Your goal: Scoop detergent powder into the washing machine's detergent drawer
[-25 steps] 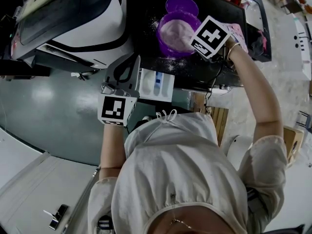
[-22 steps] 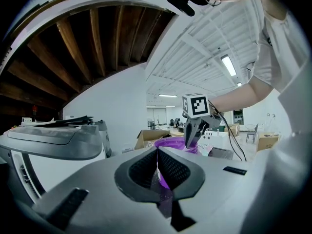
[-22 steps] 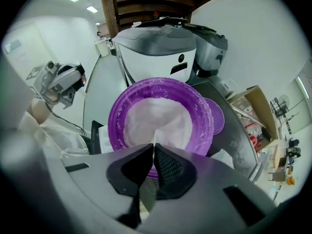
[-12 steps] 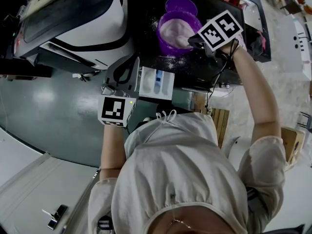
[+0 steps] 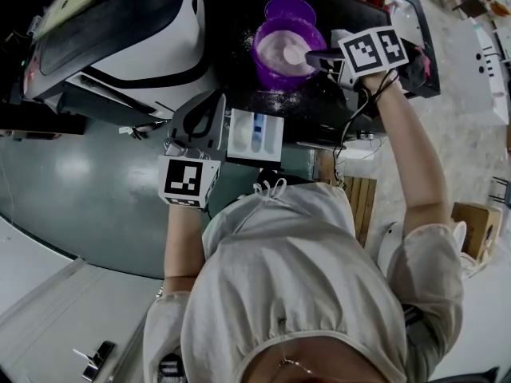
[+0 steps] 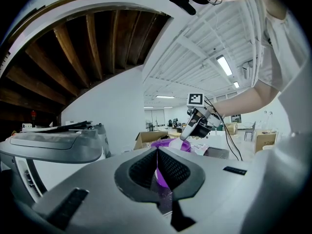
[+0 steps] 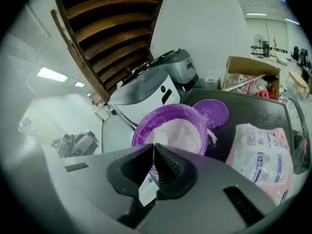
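Observation:
A purple tub [image 5: 271, 70] of white powder stands on the dark counter, its lid [image 5: 290, 8] lying just behind it. My right gripper [image 5: 313, 57] reaches over the tub's right rim, shut on the handle of a white scoop [image 5: 295, 54] whose bowl is over the powder. In the right gripper view the scoop handle [image 7: 146, 188] is pinched between the shut jaws of the right gripper [image 7: 153, 152], above the tub [image 7: 168, 130]. The white detergent drawer [image 5: 271, 144] stands pulled out. My left gripper [image 5: 209, 102] is just left of it, shut, with nothing seen between its fingers [image 6: 146, 167].
The white washing machine [image 5: 120, 30] fills the upper left. A pink and white detergent bag [image 7: 265, 152] lies on the counter right of the tub. Spilled powder dots the counter [image 5: 275, 98] in front of the tub. A cable hangs from the right gripper.
My right gripper has swung up and to the right, from over the tub's near rim to its right side, carrying the scoop. The left gripper has hardly moved.

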Available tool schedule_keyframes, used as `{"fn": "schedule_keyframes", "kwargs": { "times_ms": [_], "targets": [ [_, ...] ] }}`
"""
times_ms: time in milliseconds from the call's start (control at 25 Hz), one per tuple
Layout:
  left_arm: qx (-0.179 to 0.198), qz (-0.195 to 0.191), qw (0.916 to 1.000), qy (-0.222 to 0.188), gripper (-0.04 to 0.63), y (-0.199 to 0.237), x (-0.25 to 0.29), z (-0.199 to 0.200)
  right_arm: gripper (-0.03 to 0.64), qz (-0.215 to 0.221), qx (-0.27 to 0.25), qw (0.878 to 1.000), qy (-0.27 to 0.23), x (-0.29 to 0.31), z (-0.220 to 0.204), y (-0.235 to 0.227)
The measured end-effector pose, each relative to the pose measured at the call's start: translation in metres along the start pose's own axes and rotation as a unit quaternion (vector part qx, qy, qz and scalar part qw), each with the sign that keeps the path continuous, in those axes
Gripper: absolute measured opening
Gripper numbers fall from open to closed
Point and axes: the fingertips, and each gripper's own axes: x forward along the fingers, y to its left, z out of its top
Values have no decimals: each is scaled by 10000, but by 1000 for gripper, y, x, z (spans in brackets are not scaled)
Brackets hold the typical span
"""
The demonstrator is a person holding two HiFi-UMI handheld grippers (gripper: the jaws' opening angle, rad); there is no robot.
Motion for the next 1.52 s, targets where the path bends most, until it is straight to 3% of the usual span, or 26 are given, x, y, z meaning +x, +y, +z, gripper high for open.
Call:
{"fn": "schedule_keyframes", "kwargs": {
  "times_ms": [320, 680, 840, 960, 1320, 1520],
  "targets": [
    [116, -72, 9999, -88, 21, 2, -12, 7, 14, 198, 478, 9965, -653, -19, -4, 18],
    [155, -391, 9990, -156, 21, -12, -45, 7, 14, 499, 721, 9910, -1011, -39, -36, 75],
    [128, -588, 9982, -74, 21, -22, -67, -4, 14, 1030, 1532, 9750, -1238, -33, -67, 108],
    [121, -684, 9976, 26, 23, -27, -84, -14, 14, 1030, 1943, 9671, -1276, -26, -95, 117],
    [86, -775, 9963, 366, 21, -32, -120, -51, 14, 1409, 2455, 9500, -1320, 15, -151, 129],
    [45, -749, 9957, 535, 23, -29, -126, -68, 14, 1396, 2718, 9448, -1181, 43, -169, 123]
  ]
}}
